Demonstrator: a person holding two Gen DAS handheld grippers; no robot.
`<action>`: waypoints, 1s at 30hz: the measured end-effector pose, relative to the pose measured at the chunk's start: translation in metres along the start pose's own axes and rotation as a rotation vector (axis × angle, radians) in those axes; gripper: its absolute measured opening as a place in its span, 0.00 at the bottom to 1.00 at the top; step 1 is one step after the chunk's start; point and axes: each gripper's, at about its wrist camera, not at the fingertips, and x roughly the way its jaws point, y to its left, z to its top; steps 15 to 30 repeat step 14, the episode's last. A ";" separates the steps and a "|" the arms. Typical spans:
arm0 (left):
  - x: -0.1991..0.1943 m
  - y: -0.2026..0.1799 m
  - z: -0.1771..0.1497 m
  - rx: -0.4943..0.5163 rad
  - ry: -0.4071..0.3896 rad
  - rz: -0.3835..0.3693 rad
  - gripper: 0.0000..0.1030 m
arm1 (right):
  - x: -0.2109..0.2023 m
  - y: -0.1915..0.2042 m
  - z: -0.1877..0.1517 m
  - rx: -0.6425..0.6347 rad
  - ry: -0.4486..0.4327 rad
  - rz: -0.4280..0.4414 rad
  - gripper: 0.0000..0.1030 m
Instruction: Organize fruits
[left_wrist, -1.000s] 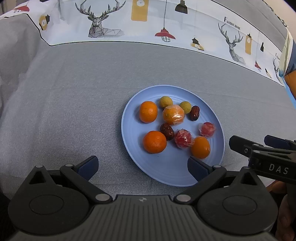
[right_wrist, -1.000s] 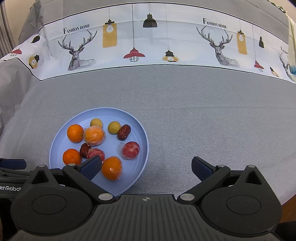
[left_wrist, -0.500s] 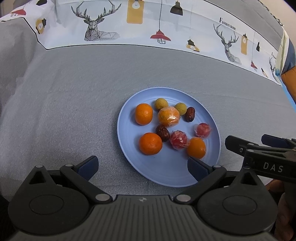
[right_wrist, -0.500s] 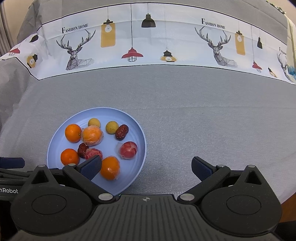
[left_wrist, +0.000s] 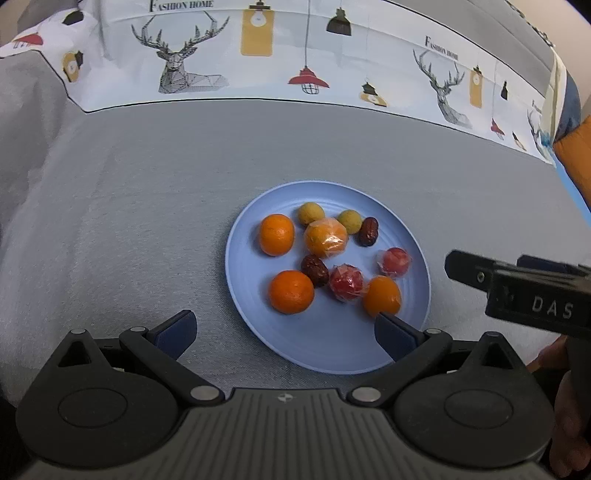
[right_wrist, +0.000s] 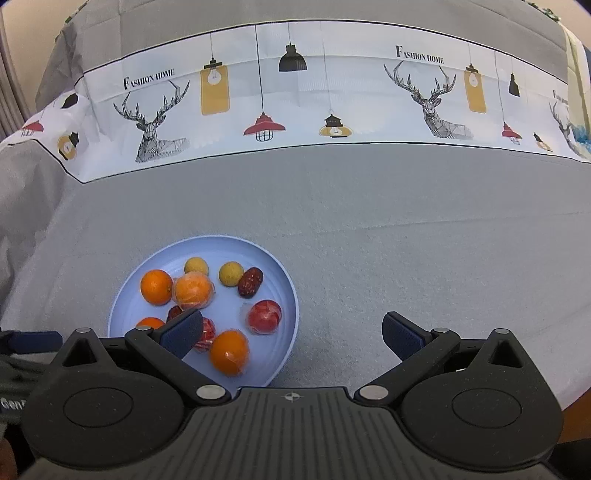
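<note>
A light blue plate (left_wrist: 332, 350) on the grey cloth holds several fruits: bare oranges (left_wrist: 276, 234), wrapped oranges (left_wrist: 325, 237), two yellow-green balls (left_wrist: 311, 213), two dark red dates (left_wrist: 369, 231) and two wrapped red fruits (left_wrist: 346, 281). My left gripper (left_wrist: 284, 334) is open and empty, just short of the plate's near rim. My right gripper (right_wrist: 291, 334) is open and empty, with its left finger over the plate (right_wrist: 286, 291) and its right finger over bare cloth. The right gripper also shows at the right edge of the left wrist view (left_wrist: 517, 291).
The grey tablecloth (right_wrist: 406, 240) has a white printed band with deer and lamps (right_wrist: 295, 99) along the far side. An orange and blue object (left_wrist: 576, 162) lies at the far right edge. The table's right edge (right_wrist: 576, 387) is near.
Both grippers have drawn back and shifted slightly, so the plate sits a little farther and more to the right in the right wrist view. Both stay open; the fruits have not moved.
</note>
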 end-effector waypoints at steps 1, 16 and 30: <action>0.000 -0.001 0.000 0.001 0.002 -0.002 0.99 | 0.000 0.000 0.000 -0.001 -0.001 0.001 0.99; -0.001 0.001 0.008 -0.011 -0.039 -0.036 0.99 | 0.002 0.002 0.006 0.000 -0.020 0.043 0.99; -0.001 0.001 0.008 -0.011 -0.039 -0.036 0.99 | 0.002 0.002 0.006 0.000 -0.020 0.043 0.99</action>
